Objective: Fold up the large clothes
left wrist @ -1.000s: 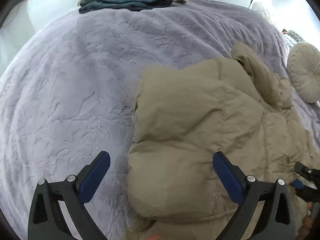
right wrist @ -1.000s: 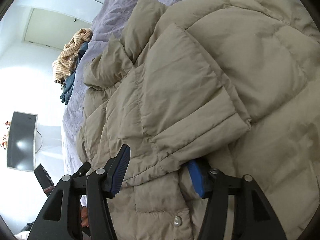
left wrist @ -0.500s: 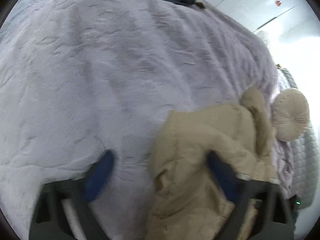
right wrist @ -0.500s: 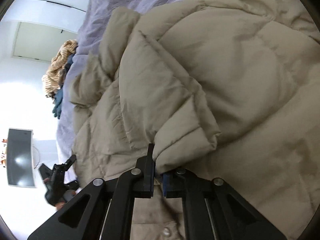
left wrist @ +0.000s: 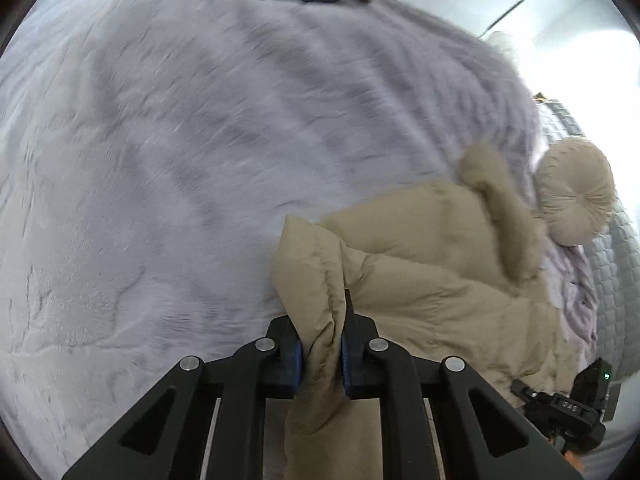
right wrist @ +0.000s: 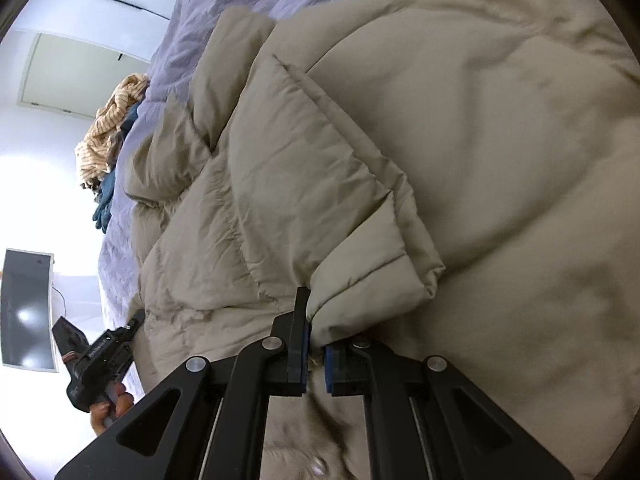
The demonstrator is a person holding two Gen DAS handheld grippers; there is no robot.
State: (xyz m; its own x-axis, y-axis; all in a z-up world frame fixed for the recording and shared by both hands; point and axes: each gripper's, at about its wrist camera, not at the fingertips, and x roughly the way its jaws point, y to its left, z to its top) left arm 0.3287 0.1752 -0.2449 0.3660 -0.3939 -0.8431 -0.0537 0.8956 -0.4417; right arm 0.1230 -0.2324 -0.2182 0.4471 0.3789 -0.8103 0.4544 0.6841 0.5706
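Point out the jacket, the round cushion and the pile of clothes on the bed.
jacket (right wrist: 460, 128), right wrist view, on its broad quilted body.
round cushion (left wrist: 574, 192), left wrist view, near its centre button.
pile of clothes (right wrist: 110, 128), right wrist view, on the striped garment on top.

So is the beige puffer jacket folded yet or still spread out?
Partly folded: the jacket lies bunched on the bed, one padded flap doubled over, both tongs pinching its edges.
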